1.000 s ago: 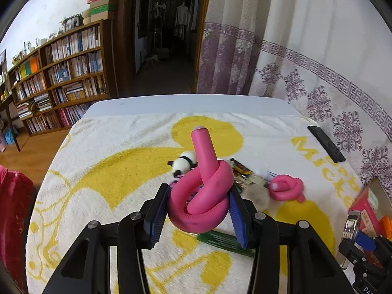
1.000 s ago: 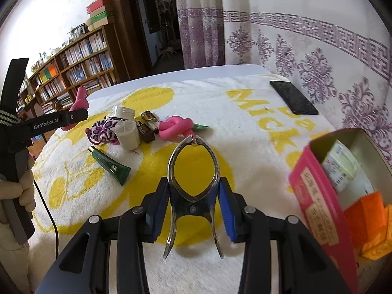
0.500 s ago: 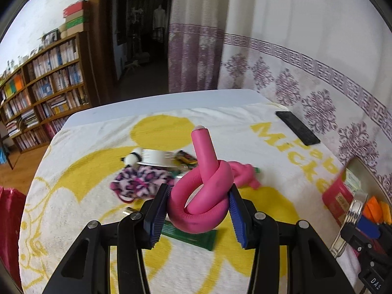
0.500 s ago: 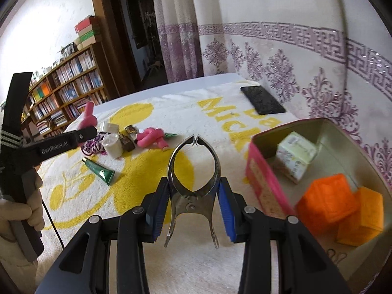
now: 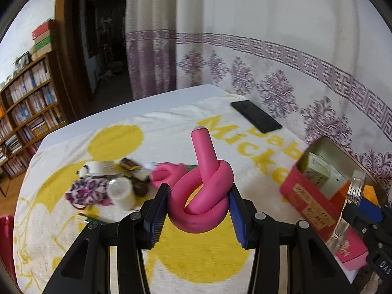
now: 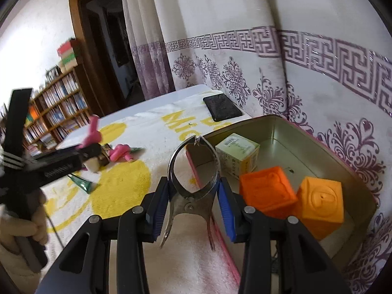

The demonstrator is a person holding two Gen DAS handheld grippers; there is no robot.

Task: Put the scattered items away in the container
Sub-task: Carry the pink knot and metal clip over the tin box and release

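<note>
Foam roller (image 5: pixel 203 196): hot pink, knotted. Gripper pads (image 5: pixel 235 218): blue, ribbed; gripper bodies black. Clamp (image 6: pixel 193 171): bare silver metal. Tin (image 6: pixel 325 147): pink outside, dull silver inside. Two blocks (image 6: pixel 267 191) in it: orange; small box (image 6: pixel 237 156): pale yellow-green and white. Towel (image 5: pixel 171 127): white, yellow cartoon print and lettering. Scrunchie (image 5: pixel 88 191): purple-white leopard. Phone (image 5: pixel 256 116): black. Curtain (image 6: pixel 318 49): cream, purple key-pattern band and floral motifs.

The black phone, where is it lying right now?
The flat black phone lies on the far end of the yellow-and-white towel, near the purple-patterned curtain, beyond the open pink metal tin.
</note>
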